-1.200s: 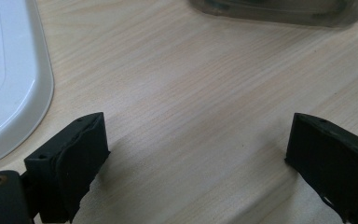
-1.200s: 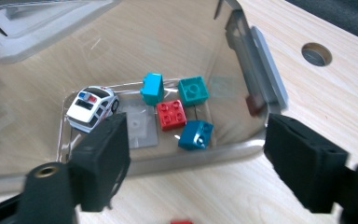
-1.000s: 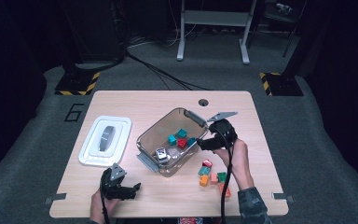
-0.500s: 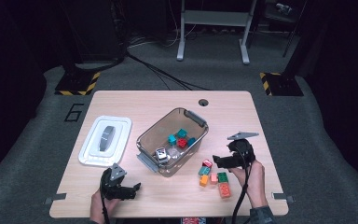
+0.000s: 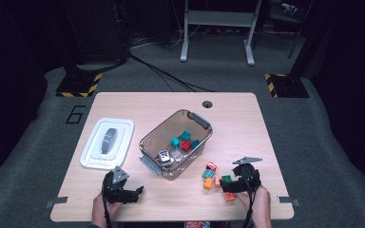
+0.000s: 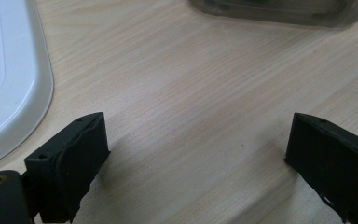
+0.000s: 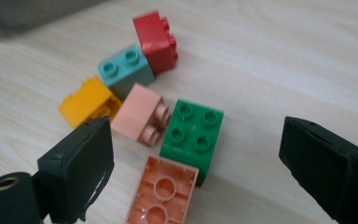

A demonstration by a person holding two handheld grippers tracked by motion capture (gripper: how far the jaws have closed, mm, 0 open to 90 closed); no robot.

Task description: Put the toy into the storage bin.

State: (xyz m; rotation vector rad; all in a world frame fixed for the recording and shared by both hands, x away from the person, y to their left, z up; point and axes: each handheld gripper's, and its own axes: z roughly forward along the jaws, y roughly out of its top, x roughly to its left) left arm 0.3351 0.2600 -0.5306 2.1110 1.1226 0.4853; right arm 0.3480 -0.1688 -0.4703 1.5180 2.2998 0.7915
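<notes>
Loose bricks lie on the table right of the clear bin [image 5: 200, 118]: red [image 7: 156, 42], teal [image 7: 123, 70], yellow-orange [image 7: 86, 105], pink [image 7: 140, 114], green [image 7: 193, 133] and an upturned salmon one [image 7: 163, 193]. My right gripper [image 7: 198, 140] hovers low over them at the front right [image 5: 228, 185]. It is open, its jaws have just been opening, and the green brick lies between them untouched. My left gripper [image 5: 133, 192] rests open at the front left over bare wood [image 6: 196, 135].
The bin holds teal bricks [image 5: 180, 138], a red brick [image 5: 185, 146] and a grey-white piece [image 5: 164, 156]. Its white lid [image 5: 107, 142] lies flat to the left. A cable hole [image 5: 207, 104] sits near the far edge. The table's front edge is close behind both hands.
My right gripper left the bin's right end and came down toward the front right, over the loose bricks. The left gripper stayed put.
</notes>
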